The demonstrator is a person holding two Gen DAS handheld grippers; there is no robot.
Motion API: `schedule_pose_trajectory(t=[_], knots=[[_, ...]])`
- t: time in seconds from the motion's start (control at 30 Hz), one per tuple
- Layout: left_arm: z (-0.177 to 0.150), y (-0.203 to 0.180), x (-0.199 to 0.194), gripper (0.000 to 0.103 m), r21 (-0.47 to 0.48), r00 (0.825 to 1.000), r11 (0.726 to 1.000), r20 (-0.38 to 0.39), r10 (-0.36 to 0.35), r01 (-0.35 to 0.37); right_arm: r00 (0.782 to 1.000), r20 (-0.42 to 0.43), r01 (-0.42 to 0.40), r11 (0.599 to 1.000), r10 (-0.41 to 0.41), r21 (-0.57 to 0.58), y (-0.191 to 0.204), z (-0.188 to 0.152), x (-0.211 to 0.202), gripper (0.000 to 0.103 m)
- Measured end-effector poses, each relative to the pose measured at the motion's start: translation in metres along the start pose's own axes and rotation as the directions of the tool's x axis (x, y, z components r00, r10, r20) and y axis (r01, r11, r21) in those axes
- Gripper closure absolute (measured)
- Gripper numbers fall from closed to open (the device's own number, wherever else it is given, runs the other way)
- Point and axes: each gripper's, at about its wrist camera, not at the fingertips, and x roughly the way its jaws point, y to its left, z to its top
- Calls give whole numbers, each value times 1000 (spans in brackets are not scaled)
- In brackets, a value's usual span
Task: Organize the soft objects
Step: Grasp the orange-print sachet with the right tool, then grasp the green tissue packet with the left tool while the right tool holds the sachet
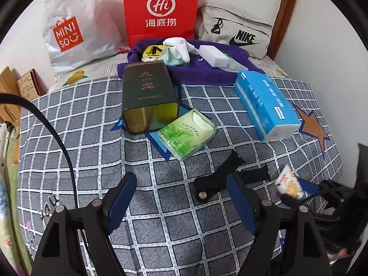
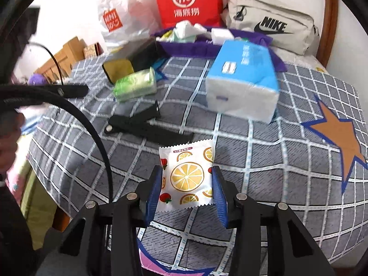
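Right tongs (image 2: 187, 181) clamp the lemon-print packet (image 2: 186, 176) above the checked bedspread (image 2: 276, 172)

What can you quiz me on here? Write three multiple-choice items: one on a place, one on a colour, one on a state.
1. Where does the green tissue pack lie?
A. against the dark tin's open end
B. inside the red bag
C. on the grey pouch

2. What colour is the long tissue pack?
A. purple
B. blue
C. orange

3. What is the right tool doing?
A. gaping, nothing in it
B. gripping the black strap
C. gripping a lemon-print packet

Key: 1 A, it sits at the mouth of the dark tin. 2 B, blue wrapper. 3 C, the lemon-print packet sits pinched between its fingers.
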Motion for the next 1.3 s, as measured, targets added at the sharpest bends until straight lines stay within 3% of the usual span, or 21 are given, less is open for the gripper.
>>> schedule_pose_trajectory(t=[0.2,0.5,0.67,0.73,0.8,1.3], knots=[[3,1,24,24,17,999,999,-19,-42,42,999,21,27,1000,-27,3,-8,3,-10,60],[24,6,62,24,-32,1000,999,-15,-9,8,1000,18,22,1000,-23,11,-15,0,-9,60],[28,-5,78,25,20,999,999,-8,46,-46,1000,6,14,1000,-14,18,-20,-3,-4,60],[29,-8,82,44,32,998,997,-2,70,-70,1000,1,12,1000,-12,24,-23,-4,-2,60],[29,-9,86,52,41,999,999,-22,32,-31,1000,-7,13,999,-13,33,-26,-4,1,60],[20,-5,51,67,57,999,998,34,-27,25,1000,5,15,1000,-15,14,-19,-6,-4,60]])
